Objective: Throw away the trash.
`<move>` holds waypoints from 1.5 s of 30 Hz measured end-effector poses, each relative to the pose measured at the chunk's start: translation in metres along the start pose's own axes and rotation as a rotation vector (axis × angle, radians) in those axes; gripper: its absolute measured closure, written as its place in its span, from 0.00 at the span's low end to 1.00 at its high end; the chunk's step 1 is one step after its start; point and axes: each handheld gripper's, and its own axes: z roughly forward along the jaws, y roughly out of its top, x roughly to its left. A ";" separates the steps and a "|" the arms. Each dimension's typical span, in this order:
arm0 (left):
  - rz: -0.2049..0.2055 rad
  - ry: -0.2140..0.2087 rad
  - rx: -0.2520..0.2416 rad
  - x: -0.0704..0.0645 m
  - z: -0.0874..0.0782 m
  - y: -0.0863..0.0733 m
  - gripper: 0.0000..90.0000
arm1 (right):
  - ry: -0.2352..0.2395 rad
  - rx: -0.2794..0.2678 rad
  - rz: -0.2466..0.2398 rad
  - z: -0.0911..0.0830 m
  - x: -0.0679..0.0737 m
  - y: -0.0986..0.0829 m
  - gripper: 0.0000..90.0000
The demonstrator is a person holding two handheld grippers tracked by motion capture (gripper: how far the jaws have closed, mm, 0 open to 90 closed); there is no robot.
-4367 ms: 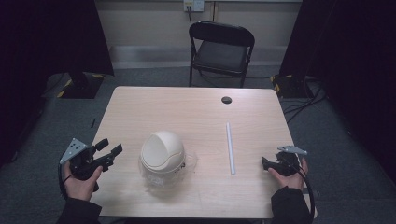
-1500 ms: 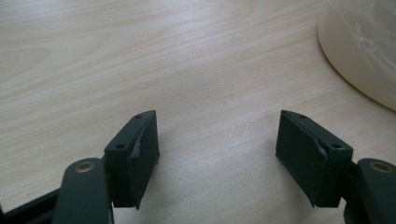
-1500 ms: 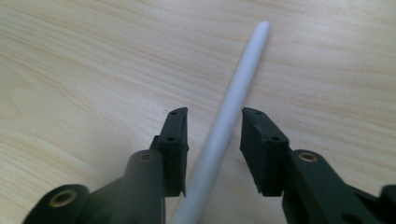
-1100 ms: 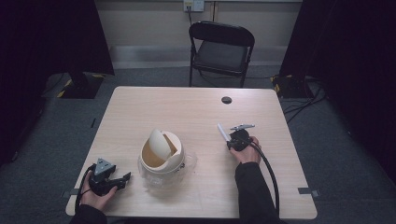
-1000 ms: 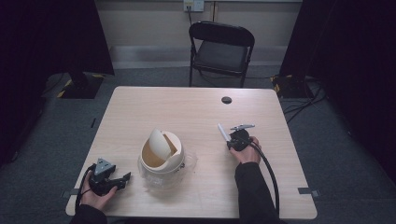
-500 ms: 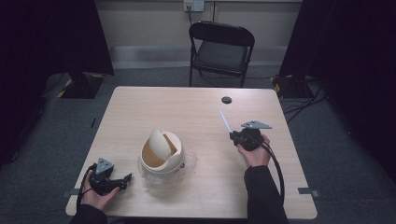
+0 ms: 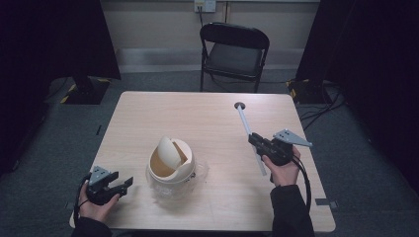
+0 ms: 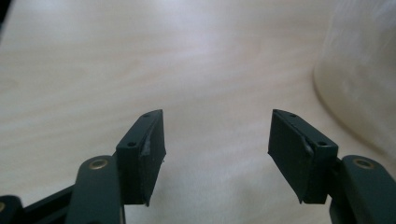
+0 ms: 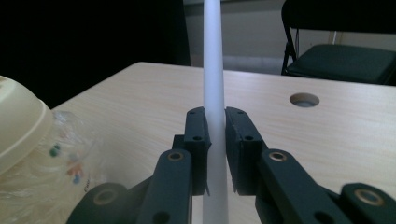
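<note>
Right gripper (image 7: 258, 141) clamped the long white plastic rod (image 9: 214, 79) between its jaws, above the table. Left gripper (image 8: 217, 154) sat wide apart, holding nothing; its view showed bare pale wooden tabletop (image 8: 93, 60), while the high view showed the cream domed bin (image 7: 171, 160).

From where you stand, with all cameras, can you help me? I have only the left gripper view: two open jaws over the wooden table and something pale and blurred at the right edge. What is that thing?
Observer: It is a cream swing-lid bin, with its lid tipped open, seen in the high view.
Operator: What does the other gripper do?
Observer: The right gripper is shut on a long white tube, held near the tube's middle.
Operator: Does the tube lie on the table?
Observer: In the right gripper view it rises off the table, toward a folding chair.
</note>
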 end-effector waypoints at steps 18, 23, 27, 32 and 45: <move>0.004 -0.097 -0.373 -0.024 -0.058 0.088 0.41 | 0.058 -0.176 -0.012 -0.029 0.001 0.019 0.89; 0.029 -0.174 -0.443 -0.050 -0.060 0.111 0.41 | 0.090 -0.207 -0.020 -0.031 0.007 0.024 0.89; 0.034 -0.224 -0.476 -0.068 -0.057 0.124 0.42 | 0.110 -0.223 -0.027 -0.031 0.012 0.027 0.89; 0.042 -0.268 -0.496 -0.085 -0.054 0.138 0.44 | 0.127 -0.232 -0.036 -0.030 0.018 0.030 0.89; 0.046 -0.380 -0.519 -0.131 -0.034 0.170 0.48 | 0.178 -0.250 -0.060 -0.027 0.034 0.032 0.89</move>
